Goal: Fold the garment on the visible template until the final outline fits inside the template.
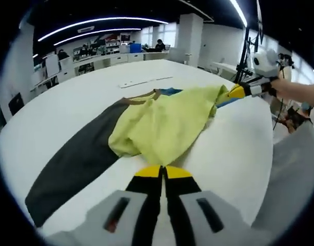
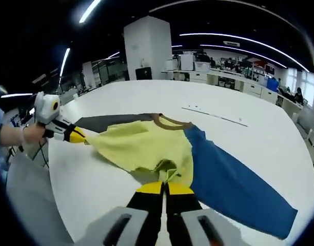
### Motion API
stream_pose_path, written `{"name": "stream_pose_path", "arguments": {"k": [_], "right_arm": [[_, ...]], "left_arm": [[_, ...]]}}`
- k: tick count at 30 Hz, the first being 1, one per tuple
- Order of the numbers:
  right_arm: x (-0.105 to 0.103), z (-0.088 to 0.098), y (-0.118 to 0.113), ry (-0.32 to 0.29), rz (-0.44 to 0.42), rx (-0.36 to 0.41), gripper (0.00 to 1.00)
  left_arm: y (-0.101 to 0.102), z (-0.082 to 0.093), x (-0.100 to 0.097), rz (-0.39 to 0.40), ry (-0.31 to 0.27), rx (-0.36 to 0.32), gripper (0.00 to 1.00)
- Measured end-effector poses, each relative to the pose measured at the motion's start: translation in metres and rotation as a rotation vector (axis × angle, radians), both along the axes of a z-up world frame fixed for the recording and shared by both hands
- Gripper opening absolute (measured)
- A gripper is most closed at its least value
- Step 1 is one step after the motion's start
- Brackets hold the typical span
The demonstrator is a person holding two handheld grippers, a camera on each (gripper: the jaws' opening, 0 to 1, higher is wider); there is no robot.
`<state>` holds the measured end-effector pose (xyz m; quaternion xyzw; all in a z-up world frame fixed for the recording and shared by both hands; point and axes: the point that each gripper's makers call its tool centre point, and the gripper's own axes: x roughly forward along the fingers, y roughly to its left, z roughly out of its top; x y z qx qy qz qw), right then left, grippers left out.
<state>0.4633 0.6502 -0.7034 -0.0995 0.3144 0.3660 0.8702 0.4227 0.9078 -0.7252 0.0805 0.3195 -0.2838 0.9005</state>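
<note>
A long-sleeved garment lies on the white table [image 1: 70, 97]: yellow-green body [image 1: 162, 120], dark grey sleeve [image 1: 80, 159], blue sleeve [image 2: 234, 179], brown collar [image 2: 170, 122]. The body is lifted and folded back toward the collar. At the bottom of the left gripper view, my left gripper [image 1: 162, 171] is shut on the near edge of the yellow cloth. It also enters the right gripper view from the left as the left gripper [image 2: 75, 136], pinching a corner. My right gripper [image 2: 164, 188] is shut on the yellow hem [image 2: 167, 171], and appears as the right gripper [image 1: 239, 92] at the far corner.
Thin strips [image 1: 144, 82] lie on the table beyond the collar, seen again as strips [image 2: 213, 116]. The table's curved edge [image 2: 49, 174] runs close to the person's side. Desks and shelves [image 1: 100, 54] stand far behind. A forearm [image 1: 300, 92] reaches in from the right.
</note>
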Motion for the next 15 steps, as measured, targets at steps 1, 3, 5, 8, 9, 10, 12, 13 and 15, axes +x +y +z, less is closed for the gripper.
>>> {"name": "stream_pose_path", "arguments": {"k": [1, 3, 5, 8, 9, 10, 12, 13, 15], "right_arm": [[-0.003, 0.000, 0.000, 0.003, 0.007, -0.002, 0.00], [-0.017, -0.001, -0.002, -0.004, 0.058, -0.031, 0.00], [-0.028, -0.002, -0.005, -0.006, 0.085, -0.062, 0.00], [-0.044, 0.000, -0.009, 0.002, 0.116, -0.069, 0.00], [-0.048, 0.000, -0.010, 0.005, 0.124, -0.070, 0.00], [-0.052, 0.001, -0.010, 0.008, 0.134, -0.070, 0.00], [-0.063, 0.001, -0.012, 0.018, 0.156, -0.075, 0.00], [-0.069, 0.001, -0.012, 0.021, 0.177, -0.086, 0.00], [-0.079, 0.001, -0.013, 0.028, 0.197, -0.092, 0.00]], "left_arm": [[0.003, -0.001, -0.006, -0.004, 0.007, 0.006, 0.00], [0.008, -0.002, -0.014, -0.006, 0.015, 0.011, 0.00], [0.014, -0.002, -0.022, -0.008, 0.023, 0.026, 0.00], [0.025, -0.004, -0.035, -0.023, 0.038, 0.066, 0.00], [0.029, -0.004, -0.040, -0.036, 0.039, 0.088, 0.00], [0.030, -0.003, -0.044, -0.038, 0.046, 0.084, 0.00], [0.032, -0.002, -0.055, -0.049, 0.056, 0.095, 0.00], [0.035, -0.002, -0.060, -0.058, 0.061, 0.106, 0.00], [0.037, 0.000, -0.066, -0.057, 0.073, 0.099, 0.00]]}}
